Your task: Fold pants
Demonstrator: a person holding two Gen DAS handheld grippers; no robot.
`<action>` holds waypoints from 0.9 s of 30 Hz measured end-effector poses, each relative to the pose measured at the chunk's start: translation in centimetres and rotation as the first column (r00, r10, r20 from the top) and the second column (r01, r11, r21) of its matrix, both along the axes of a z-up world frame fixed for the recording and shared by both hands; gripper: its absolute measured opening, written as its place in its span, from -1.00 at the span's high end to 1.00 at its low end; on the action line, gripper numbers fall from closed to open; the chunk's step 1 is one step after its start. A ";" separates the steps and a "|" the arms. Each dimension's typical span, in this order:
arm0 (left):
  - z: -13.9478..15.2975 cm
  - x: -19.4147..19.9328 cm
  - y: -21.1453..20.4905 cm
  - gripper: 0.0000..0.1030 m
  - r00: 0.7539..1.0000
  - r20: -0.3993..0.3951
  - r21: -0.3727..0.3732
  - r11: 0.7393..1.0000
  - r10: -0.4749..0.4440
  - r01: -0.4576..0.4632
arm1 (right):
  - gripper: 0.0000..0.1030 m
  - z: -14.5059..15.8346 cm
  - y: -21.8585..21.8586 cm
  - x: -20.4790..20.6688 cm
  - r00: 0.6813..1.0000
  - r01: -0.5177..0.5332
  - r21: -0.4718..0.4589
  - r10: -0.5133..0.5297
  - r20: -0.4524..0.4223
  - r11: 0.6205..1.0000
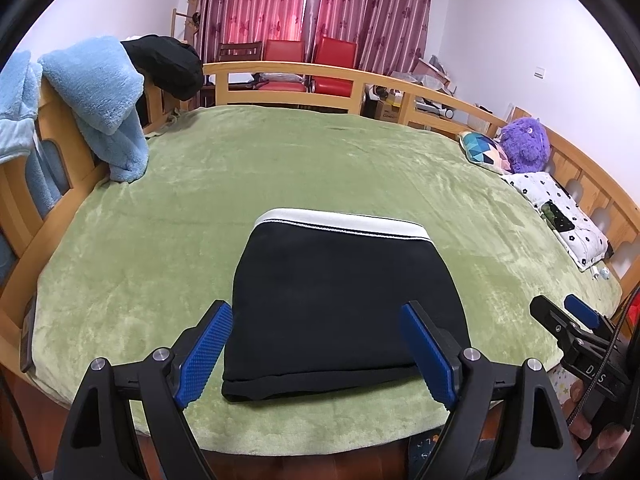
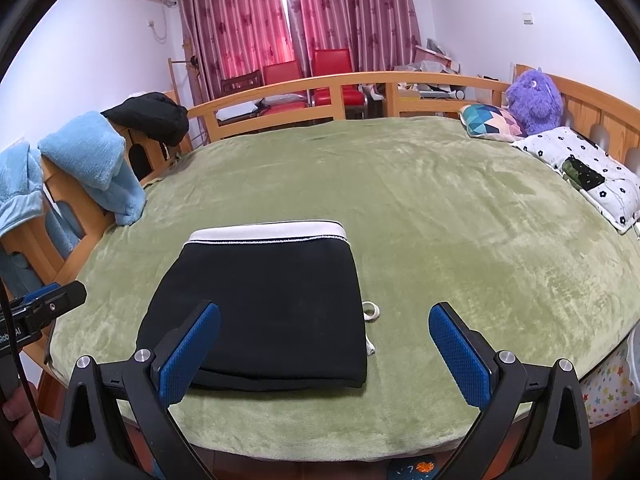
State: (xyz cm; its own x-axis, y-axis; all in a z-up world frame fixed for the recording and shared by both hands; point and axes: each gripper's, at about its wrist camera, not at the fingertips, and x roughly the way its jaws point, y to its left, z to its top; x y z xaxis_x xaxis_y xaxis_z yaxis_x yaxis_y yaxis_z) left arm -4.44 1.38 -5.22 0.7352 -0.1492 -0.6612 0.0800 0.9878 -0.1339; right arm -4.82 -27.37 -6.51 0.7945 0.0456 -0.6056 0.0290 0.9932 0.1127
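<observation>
A home bedroom: a wooden-railed bed under a green plush blanket (image 1: 280, 168), a floral white pillow (image 2: 592, 168) and purple plush toy (image 2: 536, 96) at its right side, pink flowered curtains (image 2: 288, 12) behind it.

Pants (image 1: 344, 300), straight ahead of both grippers: matt black knit cloth, smooth, with a white elastic waistband (image 1: 344, 222) at the far end. Under them, green blanket (image 1: 280, 160): plush fleece, short nap, slight sheen. Left gripper (image 1: 318, 354): matt black plastic arms, blue rubbery pads (image 1: 204, 354) with dimpled texture, bright metal pins. Right gripper (image 2: 324, 354) same build. Far left, light blue towel (image 1: 96, 92): fluffy cloth. Bed rail (image 1: 280, 70) beyond: varnished light wood, smooth.
</observation>
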 end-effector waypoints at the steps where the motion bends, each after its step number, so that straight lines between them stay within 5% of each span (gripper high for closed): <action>1: 0.1 0.0 0.0 -0.66 1.000 0.001 0.000 1.000 -0.001 0.001 | -0.99 0.0 0.0 0.0 1.000 0.002 0.001 -0.002 0.000 1.000; 27: 0.2 -0.1 0.0 -0.67 1.000 0.006 -0.018 1.000 -0.001 0.002 | -0.99 0.0 -0.4 -0.1 1.000 0.008 0.013 -0.008 -0.002 1.000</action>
State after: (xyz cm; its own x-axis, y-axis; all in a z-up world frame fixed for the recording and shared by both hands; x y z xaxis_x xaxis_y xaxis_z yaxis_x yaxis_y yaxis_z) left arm -4.52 1.40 -4.97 0.7392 -0.1625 -0.6536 0.0825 0.9850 -0.1516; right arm -4.88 -27.77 -6.47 0.7935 0.0470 -0.6068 0.0375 0.9913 0.1258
